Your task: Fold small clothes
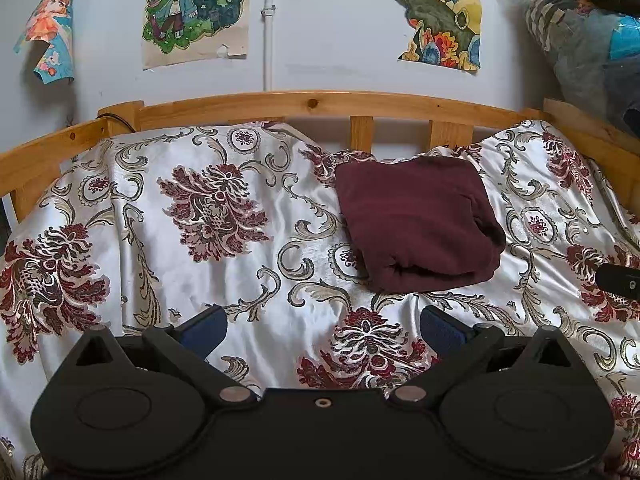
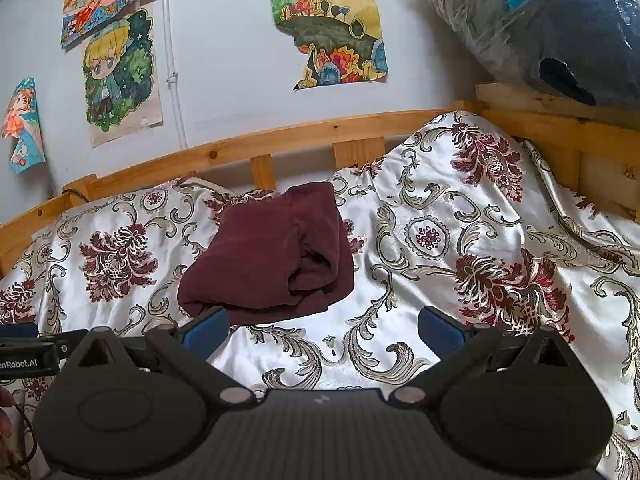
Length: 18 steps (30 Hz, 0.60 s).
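The lower part of both views is filled by the black claw housings, which hide the near edge of the bed, and the top right corner holds a plastic-wrapped bundle whose contents cannot be made out beyond dark and blue patches. In the right wrist view a dark device with partly cut-off white lettering juts in at the left edge, and a sliver of a hand shows beneath it, too little to say more. The left claw stands with its blue-padded fingers wide apart and nothing between them; the right claw is likewise spread wide and empty, its left pad just in front of the garment's near edge without clearly touching it. The maroon garment is folded into a thick, roughly square bundle, with layered folds and a rolled opening showing on its near right side; the cloth looks soft and plain, with no print. It lies on the bedspread toward the far side of the bed, near the rail, ahead and to the right of the left claw and ahead and to the left of the right one. The bedspread is shiny white satin with dark red floral and grey scroll patterns, creased and heaped up at the right. A wooden bed rail with short slats runs behind it. On the pale wall hang coloured cartoon drawings, some torn or curling, and a thin white pipe runs vertically.
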Available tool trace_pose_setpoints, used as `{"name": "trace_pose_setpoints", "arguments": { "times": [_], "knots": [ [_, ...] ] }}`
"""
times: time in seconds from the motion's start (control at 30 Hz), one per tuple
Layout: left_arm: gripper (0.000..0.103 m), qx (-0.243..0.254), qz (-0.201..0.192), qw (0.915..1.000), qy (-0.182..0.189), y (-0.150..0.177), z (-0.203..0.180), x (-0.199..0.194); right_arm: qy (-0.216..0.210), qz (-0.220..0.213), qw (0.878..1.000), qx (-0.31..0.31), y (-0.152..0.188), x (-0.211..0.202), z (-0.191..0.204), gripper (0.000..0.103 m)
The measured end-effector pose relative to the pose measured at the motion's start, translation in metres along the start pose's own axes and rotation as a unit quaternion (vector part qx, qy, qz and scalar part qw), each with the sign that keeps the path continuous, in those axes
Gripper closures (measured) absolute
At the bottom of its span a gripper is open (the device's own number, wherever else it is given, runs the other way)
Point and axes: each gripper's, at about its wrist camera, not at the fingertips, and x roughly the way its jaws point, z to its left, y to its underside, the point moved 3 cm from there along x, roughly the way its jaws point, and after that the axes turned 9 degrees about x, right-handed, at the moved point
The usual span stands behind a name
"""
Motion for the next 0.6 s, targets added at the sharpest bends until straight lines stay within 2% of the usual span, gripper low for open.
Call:
{"name": "trace_pose_setpoints", "arguments": {
  "times": [0.2,0.3,0.4,0.6],
  "knots": [
    [0.001,0.005,0.005,1.0,0.0,0.001,0.001,0.001,0.0,0.001,1.0,0.002,0.0,0.0,0.0,0.0],
    [0.001,0.011,0.027,0.9996,0.0,0.0,0.001,0.005,0.0,0.003,1.0,0.002,0.001,0.0,0.001,0.0],
    [0.001,0.015,0.047,0.9987,-0.015,-0.001,0.001,0.006,0.0,0.01,1.0,0.001,0.003,0.003,0.002,0.0],
    [0.001,0.024,0.045,0.9986,-0.014,-0.001,-0.001,0.004,0.014,0.04,0.999,-0.016,0.008,0.012,0.008,0.0]
  ]
}}
